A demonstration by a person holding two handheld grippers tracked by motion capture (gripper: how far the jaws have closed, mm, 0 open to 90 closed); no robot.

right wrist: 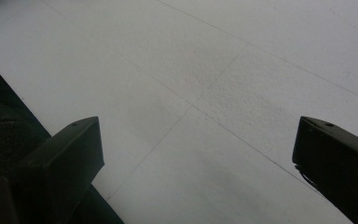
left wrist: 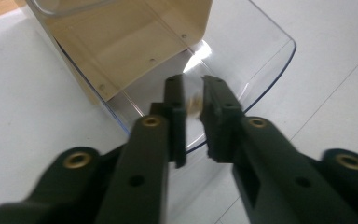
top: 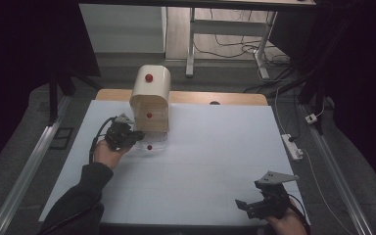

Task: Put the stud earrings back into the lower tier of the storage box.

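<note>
A wooden box [top: 150, 98] with a cream rounded top stands at the back left of the white table [top: 215, 147]. It has a red knob [top: 149, 78] on top and another on its front. Its clear plastic door [top: 152, 145] lies folded down flat on the table and carries a red knob [top: 149, 147] of its own. My left gripper [top: 138, 137] sits at the left edge of that door [left wrist: 261, 51]. Its jaws [left wrist: 195, 93] stand a narrow gap apart with a small blurred tan spot between them. My right gripper [top: 245, 208] rests wide open near the front right edge, over bare table [right wrist: 196, 154].
A white power strip [top: 292, 147] with cables lies on the floor to the right. Metal rails [top: 29, 161] run along the floor on both sides. A desk frame [top: 191, 44] stands behind the table. The person's dark sleeve [top: 78, 196] comes in from the bottom left.
</note>
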